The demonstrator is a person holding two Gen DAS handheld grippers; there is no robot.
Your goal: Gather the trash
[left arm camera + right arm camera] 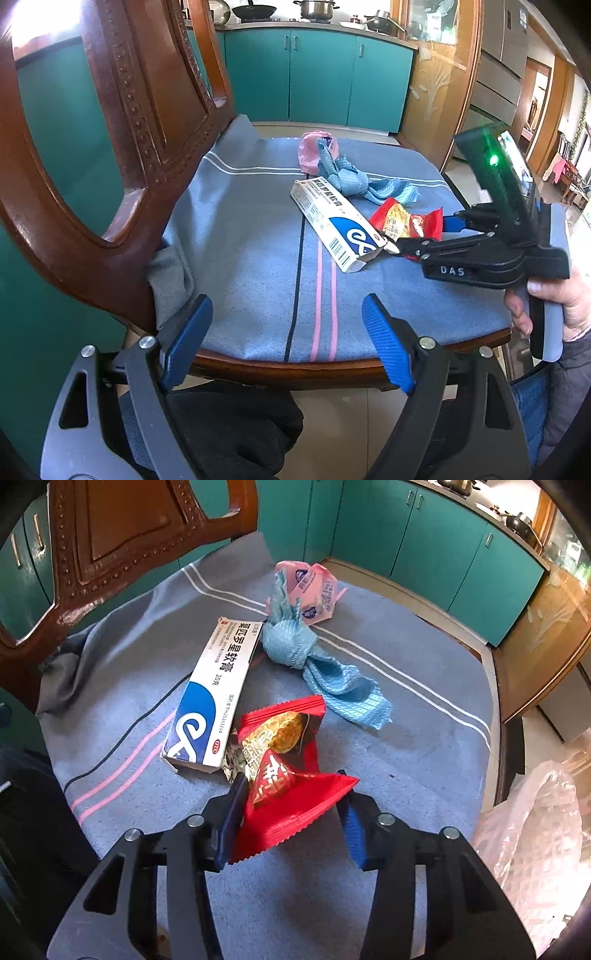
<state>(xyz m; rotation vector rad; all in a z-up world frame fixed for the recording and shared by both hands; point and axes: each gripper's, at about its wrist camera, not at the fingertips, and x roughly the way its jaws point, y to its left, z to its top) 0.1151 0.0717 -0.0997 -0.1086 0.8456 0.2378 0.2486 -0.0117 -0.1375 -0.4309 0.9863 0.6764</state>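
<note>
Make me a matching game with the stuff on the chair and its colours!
Things:
1. snack wrapper
2. ointment box
3. knotted cloth
4. crumpled packet

Colours:
A. pink
B. red
C. light blue
D. white and blue

Pairs: 1-B, 2-D, 3-C, 4-A
</note>
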